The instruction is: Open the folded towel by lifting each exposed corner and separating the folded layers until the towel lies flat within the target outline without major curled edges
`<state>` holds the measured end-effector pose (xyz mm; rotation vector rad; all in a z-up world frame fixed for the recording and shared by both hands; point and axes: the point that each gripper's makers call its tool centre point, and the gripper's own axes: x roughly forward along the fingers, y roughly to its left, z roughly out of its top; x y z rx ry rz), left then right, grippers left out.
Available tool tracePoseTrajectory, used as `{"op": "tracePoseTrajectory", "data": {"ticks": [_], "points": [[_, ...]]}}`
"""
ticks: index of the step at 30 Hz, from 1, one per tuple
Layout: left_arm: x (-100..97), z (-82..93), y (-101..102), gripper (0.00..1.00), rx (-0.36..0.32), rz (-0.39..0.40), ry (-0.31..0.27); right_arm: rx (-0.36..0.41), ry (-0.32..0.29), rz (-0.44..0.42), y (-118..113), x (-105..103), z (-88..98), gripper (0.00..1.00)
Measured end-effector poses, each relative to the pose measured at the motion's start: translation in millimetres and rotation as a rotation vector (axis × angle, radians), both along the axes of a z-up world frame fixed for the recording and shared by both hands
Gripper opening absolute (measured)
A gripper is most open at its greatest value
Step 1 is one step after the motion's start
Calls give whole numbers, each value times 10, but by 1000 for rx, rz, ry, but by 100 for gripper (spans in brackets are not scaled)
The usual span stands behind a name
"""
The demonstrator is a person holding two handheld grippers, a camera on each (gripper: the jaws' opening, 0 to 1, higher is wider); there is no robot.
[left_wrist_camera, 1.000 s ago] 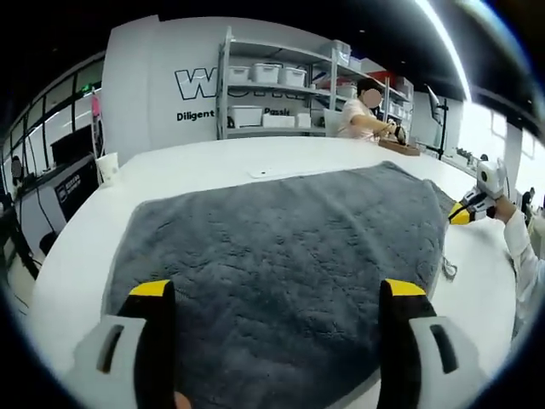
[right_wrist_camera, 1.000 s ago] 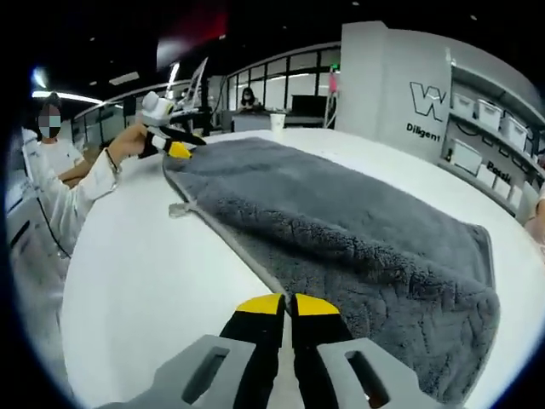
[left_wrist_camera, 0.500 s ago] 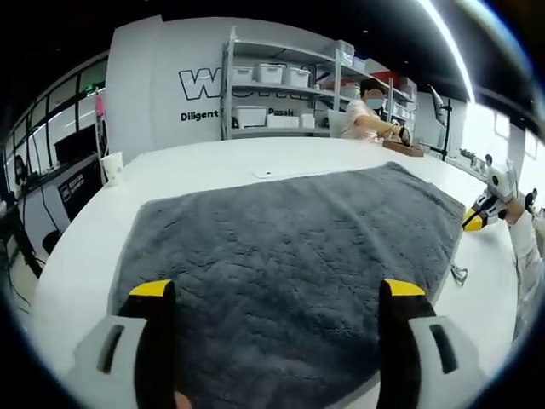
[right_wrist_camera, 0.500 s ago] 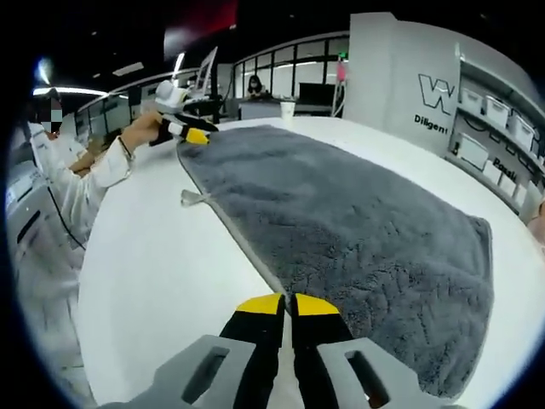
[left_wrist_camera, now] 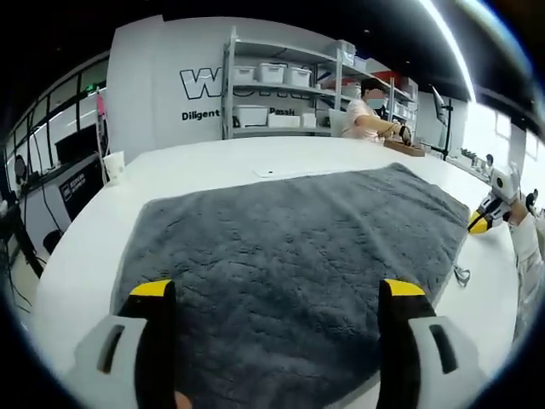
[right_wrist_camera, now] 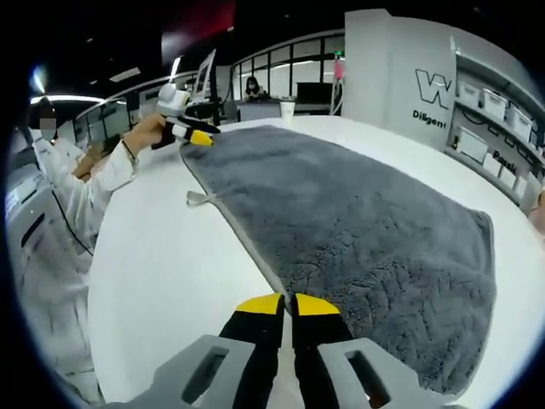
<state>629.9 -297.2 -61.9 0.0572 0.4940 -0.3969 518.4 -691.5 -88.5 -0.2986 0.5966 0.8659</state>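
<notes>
Hovering over the near edge of the towel (left_wrist_camera: pixel 289 264), my left gripper (left_wrist_camera: pixel 277 298) has its jaws spread wide, holding nothing, one yellow-tipped jaw towards each near corner. The grey towel lies spread on the white table (left_wrist_camera: pixel 213 162), nearly flat, its far edge running towards the shelves (left_wrist_camera: pixel 281 85) that hold white bins. A paper cup (left_wrist_camera: pixel 111 165) stands on the table well off the towel's far left corner. Beyond the towel's far right corner a person (left_wrist_camera: pixel 368 115) works at the table.

My right gripper (right_wrist_camera: pixel 285 305) has its jaws pressed together with nothing between them, its tips over bare table just beside the towel's (right_wrist_camera: pixel 358 230) long hemmed edge. A small loop tag (right_wrist_camera: pixel 197 198) sticks out from that edge onto the table. In the left gripper view, the right gripper shows as a yellow tip just off the towel's right side. In the right gripper view, my left gripper appears at the towel's far corner, held in my hand (right_wrist_camera: pixel 146 134), with a white sleeve (right_wrist_camera: pixel 94 183) behind it.
</notes>
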Motion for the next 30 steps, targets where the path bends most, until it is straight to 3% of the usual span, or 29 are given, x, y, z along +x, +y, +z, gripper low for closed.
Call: {"op": "tracePoseTrajectory", "data": {"ticks": [4,8,12,16,19,30], "points": [[-4,26,6,97,-3,-1,-7,-9,-56,-1,-14,4,23,0],[-13,89,18,98,-6,2,-23,-8,-110,-58,-118,30,117,0],[-103,174,6,98,-13,-3,-42,23,-138,-121,-246,12,251,22],[-266,244,24,99,4,-5,-58,56,-186,-233,-453,23,390,35],[-398,270,77,99,6,5,-69,107,-186,-295,-573,5,435,48],[-840,317,234,99,-40,12,-100,121,-178,-452,-874,65,282,96]]}}
